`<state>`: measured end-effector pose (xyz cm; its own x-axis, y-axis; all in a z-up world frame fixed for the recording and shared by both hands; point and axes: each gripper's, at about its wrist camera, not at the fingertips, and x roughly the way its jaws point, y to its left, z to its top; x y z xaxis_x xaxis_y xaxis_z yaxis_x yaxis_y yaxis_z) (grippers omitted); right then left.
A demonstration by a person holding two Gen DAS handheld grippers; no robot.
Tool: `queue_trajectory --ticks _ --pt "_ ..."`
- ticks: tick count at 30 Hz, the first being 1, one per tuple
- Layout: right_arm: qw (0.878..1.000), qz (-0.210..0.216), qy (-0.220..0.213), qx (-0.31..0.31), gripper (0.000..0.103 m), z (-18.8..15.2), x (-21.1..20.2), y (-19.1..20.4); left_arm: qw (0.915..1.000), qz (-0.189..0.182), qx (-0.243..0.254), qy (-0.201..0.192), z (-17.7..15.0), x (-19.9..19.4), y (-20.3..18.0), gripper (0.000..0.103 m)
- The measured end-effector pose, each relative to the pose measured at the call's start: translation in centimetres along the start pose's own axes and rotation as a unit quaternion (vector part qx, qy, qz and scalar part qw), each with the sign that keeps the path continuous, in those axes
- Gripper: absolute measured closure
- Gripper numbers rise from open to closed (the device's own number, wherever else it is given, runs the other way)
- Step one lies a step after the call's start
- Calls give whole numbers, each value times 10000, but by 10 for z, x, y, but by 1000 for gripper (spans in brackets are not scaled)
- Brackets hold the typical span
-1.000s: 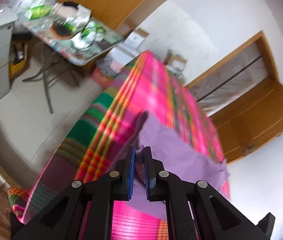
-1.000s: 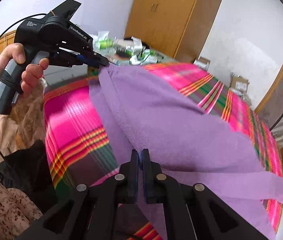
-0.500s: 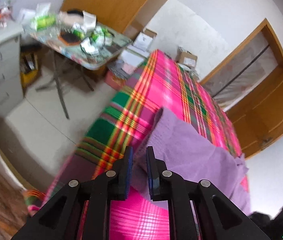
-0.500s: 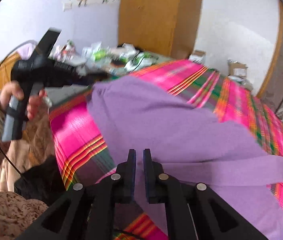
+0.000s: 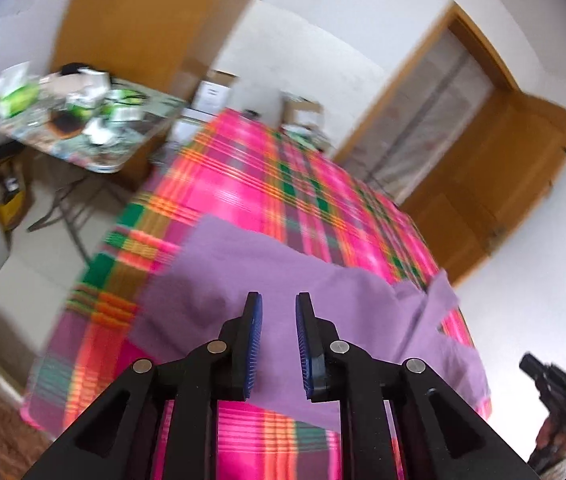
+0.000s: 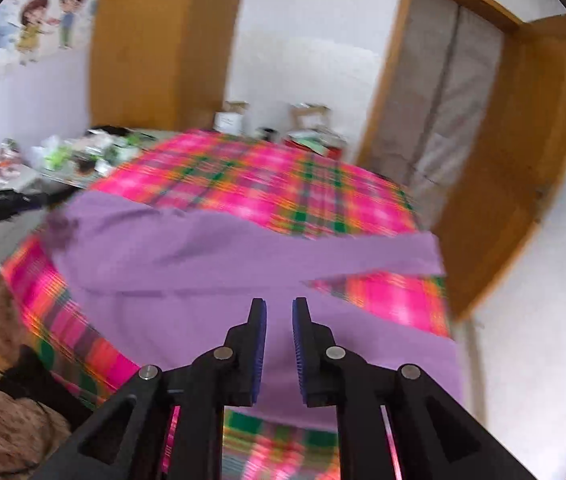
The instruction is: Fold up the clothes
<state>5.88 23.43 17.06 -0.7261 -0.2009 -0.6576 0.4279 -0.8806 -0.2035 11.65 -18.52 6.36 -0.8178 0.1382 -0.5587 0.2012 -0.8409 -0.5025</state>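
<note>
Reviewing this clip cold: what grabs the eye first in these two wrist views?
The bright pink plaid bedspread fills the middle of both views, with a purple garment spread flat across its near end. Each gripper, left and right, hangs above the cloth with jaws opening and nothing between them. A cluttered table stands at the bed's far left.

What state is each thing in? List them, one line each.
Purple garment: lying spread on the bed, not held, one sleeve stretched out to the side.
Plaid bedspread: flat over the bed, partly covered by the garment.
Left gripper: jaws opening, nothing between them.
Right gripper: jaws opening, nothing between them.
Wooden door: swung open.
Side table: cluttered with packets.
</note>
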Motion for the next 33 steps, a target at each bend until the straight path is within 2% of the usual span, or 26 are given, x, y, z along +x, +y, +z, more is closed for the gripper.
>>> queue_trajectory --ticks 2,5,9,11,15,20,25,28,33 --pt "9996 -143 210 155 89 -14 5 -16 9995 -131 261 154 -4 14 -18 85" --pt "9972 -136 331 652 86 -33 23 -32 9955 -307 806 381 -16 41 -51 85" --pt "9887 189 389 1438 85 -46 64 -47 9881 -525 1236 744 -34 70 -79 85" --pt "9861 297 452 1571 85 -44 85 -44 9824 -447 1577 897 -44 82 -90 85" --pt "9854 548 464 1546 84 -23 121 -32 9769 -482 1795 1056 -52 94 -97 85" --pt "9821 834 366 1646 71 11 153 -26 9734 -570 1865 1200 -55 103 -97 85" --pt "9788 976 457 1741 67 43 189 -21 9660 -683 2125 1303 -61 111 -102 85" --pt "9745 1062 589 1886 67 53 206 -17 9617 -745 2281 1329 -65 112 -104 85" --pt "9725 1058 707 1951 67 59 216 -11 9593 -787 2383 1293 -67 111 -104 85"
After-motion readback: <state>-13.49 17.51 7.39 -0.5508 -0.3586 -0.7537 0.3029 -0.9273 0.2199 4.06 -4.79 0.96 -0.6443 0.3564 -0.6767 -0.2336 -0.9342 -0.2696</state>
